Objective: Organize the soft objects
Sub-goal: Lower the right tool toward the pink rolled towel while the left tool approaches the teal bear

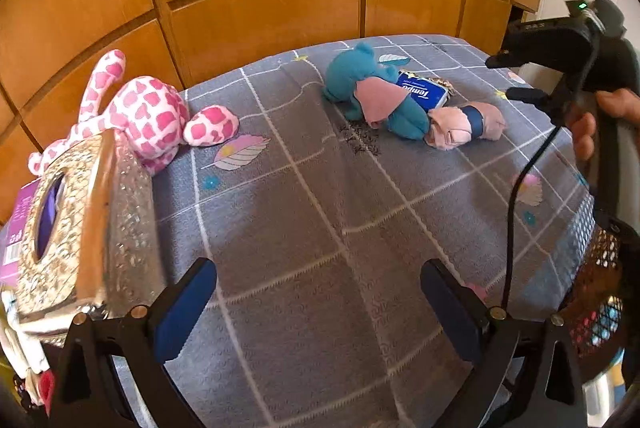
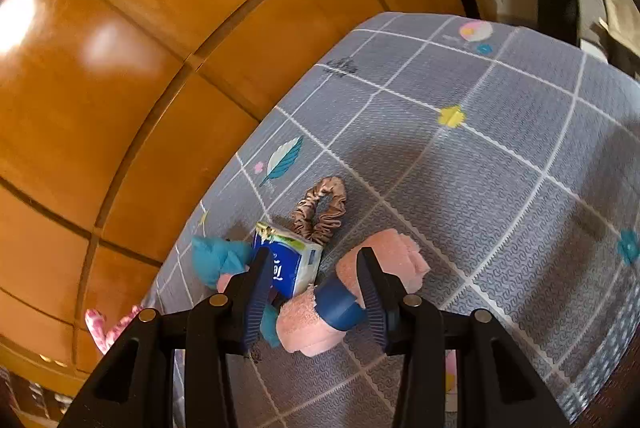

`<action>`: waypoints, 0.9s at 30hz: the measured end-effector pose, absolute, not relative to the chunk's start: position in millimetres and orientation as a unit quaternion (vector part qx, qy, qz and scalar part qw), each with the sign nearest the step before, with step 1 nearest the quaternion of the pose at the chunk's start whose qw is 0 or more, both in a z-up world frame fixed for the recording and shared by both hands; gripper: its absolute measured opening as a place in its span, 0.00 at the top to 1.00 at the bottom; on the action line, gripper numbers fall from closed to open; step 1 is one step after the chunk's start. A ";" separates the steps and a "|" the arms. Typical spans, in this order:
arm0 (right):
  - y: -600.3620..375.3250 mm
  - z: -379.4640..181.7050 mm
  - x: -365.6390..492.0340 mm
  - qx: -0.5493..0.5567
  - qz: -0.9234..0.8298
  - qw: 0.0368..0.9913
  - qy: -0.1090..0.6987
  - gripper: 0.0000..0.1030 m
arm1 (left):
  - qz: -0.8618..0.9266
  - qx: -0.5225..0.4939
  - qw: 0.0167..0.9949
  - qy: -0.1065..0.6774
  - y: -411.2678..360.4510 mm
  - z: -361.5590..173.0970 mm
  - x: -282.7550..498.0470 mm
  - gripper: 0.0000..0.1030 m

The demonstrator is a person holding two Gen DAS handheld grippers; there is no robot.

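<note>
- Right tongs [image 2: 312, 292] stand partly open astride the pink towel roll [image 2: 320, 316]; whether the pads press it is hard to tell.
- Left tongs [image 1: 316, 304] gape wide, empty, above the grey bedsheet [image 1: 320, 208].
- The roll, banded in blue, lies between the right fingers; tissue pack [image 2: 294, 264] and scrunchie [image 2: 320, 212] lie just ahead, the teal toy [image 2: 216, 256] half hidden to their left.
- The pink spotted toy [image 1: 148, 112] and tissue box [image 1: 80, 228] lie ahead-left of the left tongs.

On the grey checked bed sheet [image 1: 304, 228], the teal plush toy [image 1: 352, 80] lies left of the rolled pink towel [image 1: 464, 124], with the blue tissue pack [image 1: 424, 92] behind them.
</note>
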State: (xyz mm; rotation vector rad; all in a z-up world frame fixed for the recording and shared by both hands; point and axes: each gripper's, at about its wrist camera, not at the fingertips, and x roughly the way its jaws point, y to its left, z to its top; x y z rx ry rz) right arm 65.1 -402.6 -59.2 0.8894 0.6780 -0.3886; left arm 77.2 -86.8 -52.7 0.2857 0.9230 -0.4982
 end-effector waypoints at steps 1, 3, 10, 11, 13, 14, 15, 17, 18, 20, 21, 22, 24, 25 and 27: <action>-404.3 -60.1 64.1 0.425 -0.184 0.827 0.318 0.58 | -0.240 0.133 0.854 0.442 -89.2 -53.9 80.1 0.01; -408.3 -63.2 62.2 0.440 -0.183 0.820 0.316 0.58 | -0.247 0.122 0.850 0.449 -93.7 -55.0 87.6 0.01; -412.5 -70.8 62.6 0.466 -0.174 0.806 0.320 0.58 | -0.265 0.061 0.835 0.479 -115.0 -57.3 124.0 0.08; -412.1 -71.0 63.2 0.466 -0.172 0.806 0.321 0.58 | -0.265 0.053 0.834 0.482 -118.4 -57.5 129.0 0.12; -411.3 -71.0 64.4 0.467 -0.166 0.807 0.322 0.58 | -0.265 0.037 0.831 0.488 -125.8 -57.3 139.4 0.19; -410.8 -71.1 65.2 0.467 -0.163 0.807 0.323 0.58 | -0.265 0.030 0.829 0.491 -132.5 -57.5 146.3 0.19; -410.2 -71.2 65.9 0.467 -0.159 0.807 0.324 0.58 | -0.265 0.027 0.829 0.492 -137.6 -57.5 151.3 0.19; -409.7 -71.3 66.7 0.468 -0.154 0.807 0.325 0.58 | -0.270 0.019 0.825 0.496 -147.8 -59.1 161.3 0.21; -409.6 -71.3 66.4 0.471 -0.150 0.807 0.325 0.58 | -0.270 0.014 0.824 0.499 -154.1 -59.5 167.8 0.22; -410.1 -71.5 65.7 0.475 -0.147 0.806 0.321 0.58 | -0.268 0.004 0.823 0.501 -163.7 -60.3 178.9 0.22; -411.3 -71.3 64.3 0.480 -0.146 0.805 0.317 0.58 | -0.264 0.000 0.823 0.503 -168.1 -61.7 185.8 0.21; -412.6 -71.4 63.1 0.485 -0.147 0.804 0.313 0.58 | -0.262 -0.004 0.822 0.506 -170.9 -62.9 190.5 0.21; -416.0 -72.0 58.9 0.496 -0.148 0.800 0.304 0.58 | -0.255 -0.011 0.820 0.513 -182.0 -66.9 205.2 0.21; -417.2 -72.9 57.6 0.502 -0.148 0.797 0.302 0.58 | -0.252 -0.013 0.820 0.514 -185.1 -68.1 209.2 0.21; -419.6 -75.4 56.2 0.514 -0.143 0.791 0.301 0.58 | -0.248 -0.022 0.819 0.517 -194.1 -70.6 220.7 0.20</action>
